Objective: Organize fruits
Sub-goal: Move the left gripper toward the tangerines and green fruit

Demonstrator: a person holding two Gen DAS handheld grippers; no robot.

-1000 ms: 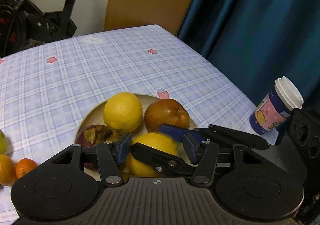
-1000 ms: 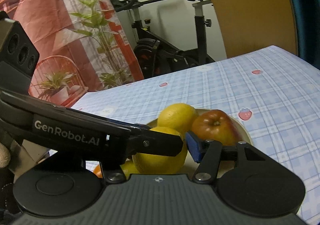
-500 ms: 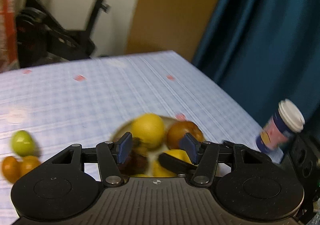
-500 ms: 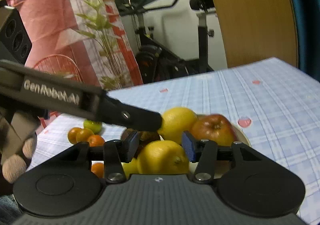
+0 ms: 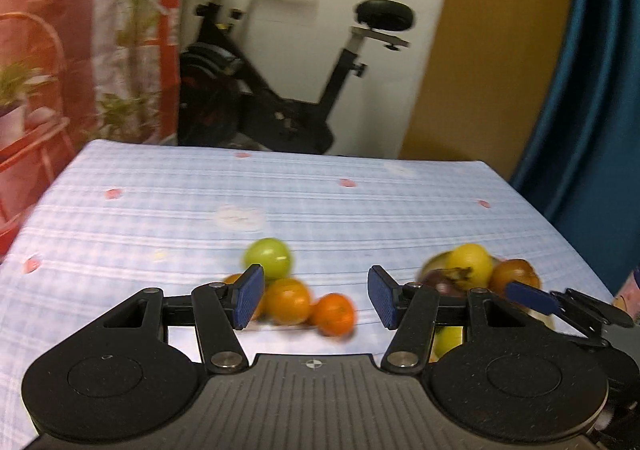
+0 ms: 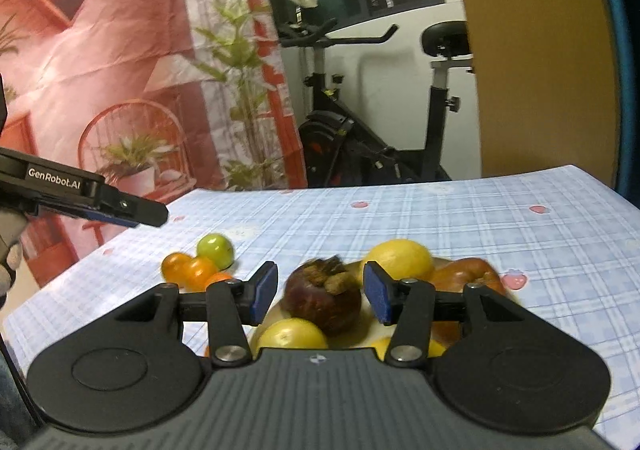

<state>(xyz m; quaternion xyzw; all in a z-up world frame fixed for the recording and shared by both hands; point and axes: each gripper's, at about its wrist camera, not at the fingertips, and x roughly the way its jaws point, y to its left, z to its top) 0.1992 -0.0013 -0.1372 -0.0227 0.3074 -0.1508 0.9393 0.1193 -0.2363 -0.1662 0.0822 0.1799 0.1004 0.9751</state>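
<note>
In the left wrist view my left gripper point(image 5: 316, 296) is open and empty above a loose cluster on the tablecloth: a green fruit point(image 5: 268, 259) and small oranges point(image 5: 334, 314). The plate of fruit point(image 5: 472, 274) lies to the right, with my right gripper's blue tip in front of it. In the right wrist view my right gripper point(image 6: 320, 296) is open and empty over the plate point(image 6: 276, 314), which holds a dark mangosteen point(image 6: 324, 300), yellow lemons point(image 6: 400, 258) and a reddish apple point(image 6: 468, 276). The left gripper's fingers point(image 6: 132, 210) hang at the left above the oranges point(image 6: 192, 270).
A blue checked tablecloth point(image 6: 500, 234) covers the table. A paper cup point(image 5: 628, 290) shows at the right edge of the left wrist view. An exercise bike point(image 6: 360, 122), a blue curtain and a wooden panel stand beyond the table's far edge.
My left gripper has swung left from over the plate to above the loose oranges and green fruit. My right gripper has risen and pulled back; the mangosteen now shows between its fingers.
</note>
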